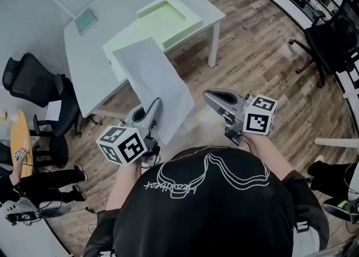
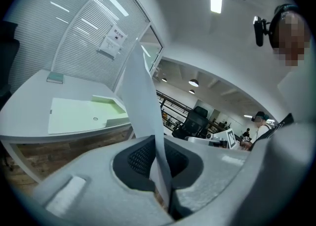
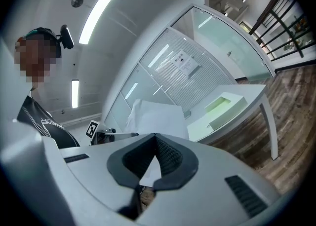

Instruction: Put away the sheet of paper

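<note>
The white sheet of paper [image 1: 150,79] hangs in the air in front of the table, slanting up and away from me. My left gripper [image 1: 152,108] is shut on its near lower edge. In the left gripper view the sheet [image 2: 140,101] rises edge-on from between the closed pads [image 2: 143,158]. My right gripper [image 1: 208,96] is level just right of the sheet's near right corner, with its jaws shut. The right gripper view shows its tips [image 3: 154,138] meeting and the sheet [image 3: 155,116] beyond them; I cannot tell whether the white sliver between the pads is gripped paper.
A white table [image 1: 92,59] ahead carries a pale green tray [image 1: 168,17] on a green mat and a small notebook [image 1: 86,20]. Black office chairs stand at the left [image 1: 33,85] and far right [image 1: 331,37]. A person [image 1: 33,186] sits on the wood floor at lower left.
</note>
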Available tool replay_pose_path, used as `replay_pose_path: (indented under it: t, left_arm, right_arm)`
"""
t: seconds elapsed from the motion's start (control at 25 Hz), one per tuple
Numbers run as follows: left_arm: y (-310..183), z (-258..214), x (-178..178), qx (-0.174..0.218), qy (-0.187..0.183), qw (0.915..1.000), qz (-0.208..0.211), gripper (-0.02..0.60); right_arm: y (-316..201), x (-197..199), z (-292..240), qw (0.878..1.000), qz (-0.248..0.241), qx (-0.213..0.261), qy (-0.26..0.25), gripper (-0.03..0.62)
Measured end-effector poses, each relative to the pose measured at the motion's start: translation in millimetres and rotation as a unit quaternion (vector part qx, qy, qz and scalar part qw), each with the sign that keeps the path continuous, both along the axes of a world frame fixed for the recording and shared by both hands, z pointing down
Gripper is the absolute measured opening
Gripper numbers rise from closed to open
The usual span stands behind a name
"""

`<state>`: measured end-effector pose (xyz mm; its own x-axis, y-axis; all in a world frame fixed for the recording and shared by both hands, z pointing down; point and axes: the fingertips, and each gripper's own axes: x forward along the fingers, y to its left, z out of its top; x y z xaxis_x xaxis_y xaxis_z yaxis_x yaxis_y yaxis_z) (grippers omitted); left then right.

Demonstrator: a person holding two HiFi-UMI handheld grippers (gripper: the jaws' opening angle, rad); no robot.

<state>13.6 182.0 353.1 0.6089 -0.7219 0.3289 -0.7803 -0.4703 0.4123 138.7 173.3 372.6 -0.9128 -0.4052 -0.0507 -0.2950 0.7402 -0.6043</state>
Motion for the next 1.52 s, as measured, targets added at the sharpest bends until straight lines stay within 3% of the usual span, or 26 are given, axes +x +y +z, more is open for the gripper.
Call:
replay_pose_path:
  t: [0.32, 0.64, 0.96, 1.52]
  left_arm:
    - [-48, 2, -26, -0.015, 0.019, 0.9995, -0.02, 0.011]
    - [-105, 16, -74, -0.032, 0.031, 0.9984, -0.035, 0.011]
    - [-191, 15, -126, -0.059, 0.045, 0.9969, -0.026, 0.011]
    - [-303, 39, -196, -0.091, 0.087, 0.9919, -0.016, 0.011]
  right_arm:
    - [-51, -13, -1, 1.0, -0.003, -0.014, 0.006, 0.009]
    - [-107, -55, 8, 0.999, -0.009, -0.038, 0.01, 0.009]
    - [-193, -100, -5, 0.998, 0.012, -0.065, 0.013, 0.009]
    - [-293, -155, 3, 0.995, 0.052, -0.086, 0.017, 0.009]
